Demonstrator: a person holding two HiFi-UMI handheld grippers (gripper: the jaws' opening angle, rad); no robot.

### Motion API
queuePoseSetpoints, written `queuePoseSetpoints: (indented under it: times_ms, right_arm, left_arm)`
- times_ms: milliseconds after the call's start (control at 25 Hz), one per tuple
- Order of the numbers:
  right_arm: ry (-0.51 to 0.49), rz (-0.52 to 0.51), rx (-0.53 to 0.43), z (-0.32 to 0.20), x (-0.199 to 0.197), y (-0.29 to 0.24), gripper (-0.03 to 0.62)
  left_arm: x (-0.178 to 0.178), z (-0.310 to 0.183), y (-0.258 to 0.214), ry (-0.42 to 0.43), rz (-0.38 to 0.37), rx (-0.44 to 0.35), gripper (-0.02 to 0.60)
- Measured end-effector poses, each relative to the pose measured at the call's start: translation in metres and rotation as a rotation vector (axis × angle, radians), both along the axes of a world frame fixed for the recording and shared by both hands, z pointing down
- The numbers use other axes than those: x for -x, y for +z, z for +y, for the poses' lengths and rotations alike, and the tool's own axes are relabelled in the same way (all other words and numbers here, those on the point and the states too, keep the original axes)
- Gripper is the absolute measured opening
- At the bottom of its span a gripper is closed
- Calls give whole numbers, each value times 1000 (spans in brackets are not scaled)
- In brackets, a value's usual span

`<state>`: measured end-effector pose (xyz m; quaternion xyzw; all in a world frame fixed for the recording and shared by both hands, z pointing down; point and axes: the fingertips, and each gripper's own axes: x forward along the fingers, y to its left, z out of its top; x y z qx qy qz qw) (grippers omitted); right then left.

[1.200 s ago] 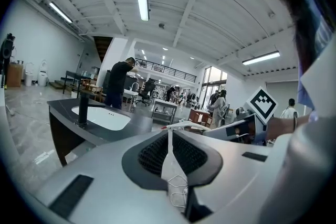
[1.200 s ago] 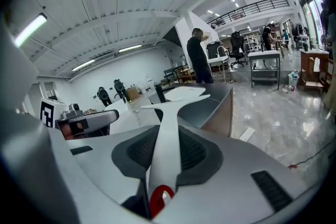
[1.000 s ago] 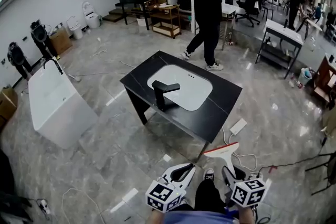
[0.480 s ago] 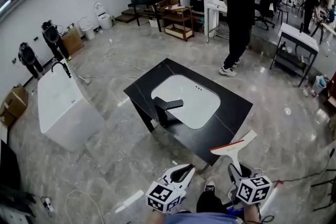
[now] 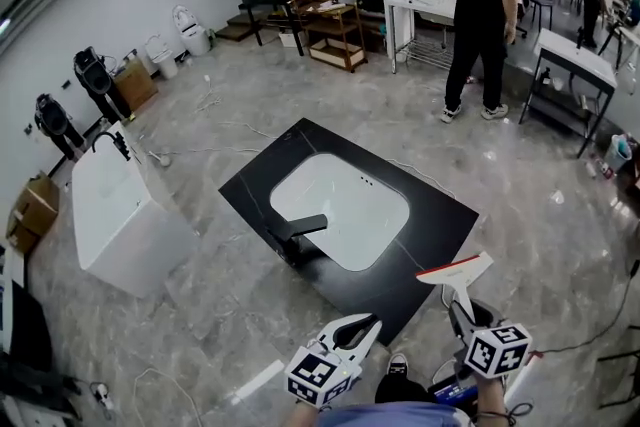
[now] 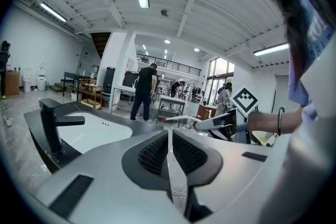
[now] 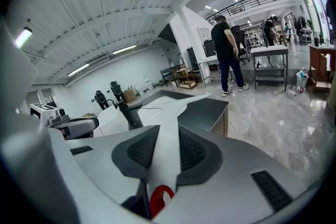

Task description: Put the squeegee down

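Squeegee [image 5: 456,273], white, T-shaped, seemingly red-edged blade

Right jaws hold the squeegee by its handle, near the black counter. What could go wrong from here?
1. The right gripper clamps only the handle of the squeegee, and the blade juts well ahead, so it may pivot or slip on first contact with the counter.
2. The white basin and black faucet take up much of the top; placed too far in, it could slide into the basin or knock the faucet.
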<state>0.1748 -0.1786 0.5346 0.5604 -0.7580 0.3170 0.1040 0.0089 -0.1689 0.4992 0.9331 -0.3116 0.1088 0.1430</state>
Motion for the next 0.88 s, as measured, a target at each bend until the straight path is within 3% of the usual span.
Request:
queuePoseSetpoints:
  times_ms: [480, 880]
  right_arm:
    - [-37, 0, 11, -75, -65, 18, 100]
    - [-197, 44, 11, -134, -51, 38, 97]
  left_arm:
    - [-47, -56, 2, -33, -26, -4, 37]
    - [-69, -68, -4, -21, -40, -40, 37]
